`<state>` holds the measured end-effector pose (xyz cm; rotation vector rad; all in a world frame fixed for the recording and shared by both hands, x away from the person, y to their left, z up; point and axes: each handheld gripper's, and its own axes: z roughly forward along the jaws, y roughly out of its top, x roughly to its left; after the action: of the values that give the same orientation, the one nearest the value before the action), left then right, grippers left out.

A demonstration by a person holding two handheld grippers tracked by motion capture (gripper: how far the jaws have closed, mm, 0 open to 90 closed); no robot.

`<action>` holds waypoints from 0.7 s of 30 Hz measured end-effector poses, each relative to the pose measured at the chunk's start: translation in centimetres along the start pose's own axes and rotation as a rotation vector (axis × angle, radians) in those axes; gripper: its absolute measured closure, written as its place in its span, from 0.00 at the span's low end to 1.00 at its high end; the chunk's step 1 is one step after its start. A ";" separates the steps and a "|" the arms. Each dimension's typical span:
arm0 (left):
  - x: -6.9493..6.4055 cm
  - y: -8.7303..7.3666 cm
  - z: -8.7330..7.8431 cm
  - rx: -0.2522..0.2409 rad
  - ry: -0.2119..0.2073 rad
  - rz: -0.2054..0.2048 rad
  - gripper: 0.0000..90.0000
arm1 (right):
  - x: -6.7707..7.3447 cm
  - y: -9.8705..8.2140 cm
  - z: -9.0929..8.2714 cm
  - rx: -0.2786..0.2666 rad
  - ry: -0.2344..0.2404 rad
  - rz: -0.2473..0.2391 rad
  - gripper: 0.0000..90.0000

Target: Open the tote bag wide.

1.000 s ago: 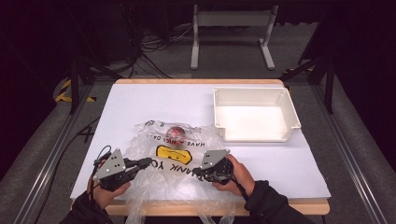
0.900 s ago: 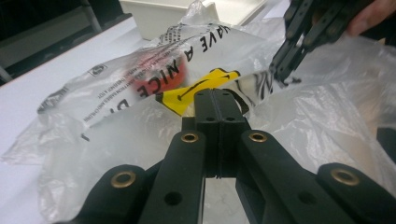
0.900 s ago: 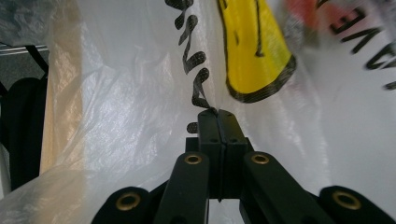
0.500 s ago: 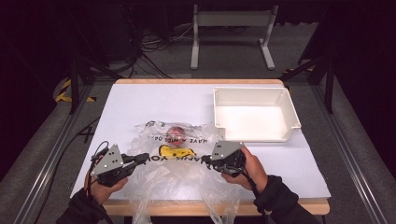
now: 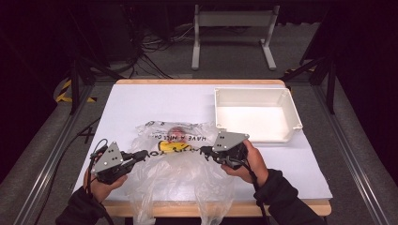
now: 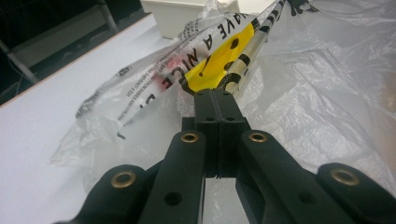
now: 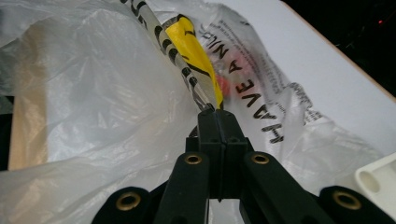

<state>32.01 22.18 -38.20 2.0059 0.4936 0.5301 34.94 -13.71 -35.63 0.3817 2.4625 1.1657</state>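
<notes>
Crosswise, plastic bag (image 5: 180,161) edge stretched between tools

The setting is a lab recording station. A white-topped bench (image 5: 141,108) sits inside a metal rail frame (image 5: 51,154). Beyond the hand-held gripper (image 5: 141,155), loose cables (image 5: 155,47) cross a grey floor beside a metal stand (image 5: 232,28); black curtains enclose the area.

The plastic bag (image 5: 180,161) lies on the surface (image 5: 141,105), stretched between the jaws of the left gripper (image 5: 146,153) and the right gripper (image 5: 204,151). The tray (image 5: 256,96) sits beyond the right jaws, just behind the bag.
</notes>
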 end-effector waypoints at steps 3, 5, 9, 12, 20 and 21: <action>0.8 0.2 0.1 0.000 0.016 0.000 1.00 | -0.7 0.8 0.2 -0.007 -0.019 -0.013 1.00; 1.3 0.3 0.2 -0.002 0.026 -0.005 1.00 | -1.2 1.4 0.4 -0.011 -0.030 -0.016 1.00; 2.5 0.7 0.6 -0.006 0.046 -0.012 1.00 | -2.1 2.4 0.9 -0.013 -0.066 -0.033 1.00; 3.2 1.0 1.0 -0.009 0.060 -0.017 1.00 | -2.8 2.9 1.4 -0.009 -0.097 -0.039 1.00; 4.2 1.4 1.0 -0.023 0.078 -0.034 1.00 | -4.4 3.4 2.7 -0.004 -0.123 -0.016 1.00; 4.2 1.4 1.0 -0.022 0.084 -0.037 1.00 | -4.6 3.4 2.9 -0.007 -0.125 -0.010 1.00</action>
<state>36.20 23.15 -36.73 1.9561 0.5733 0.5963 40.57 -11.42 -33.58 0.4269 2.3498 1.1110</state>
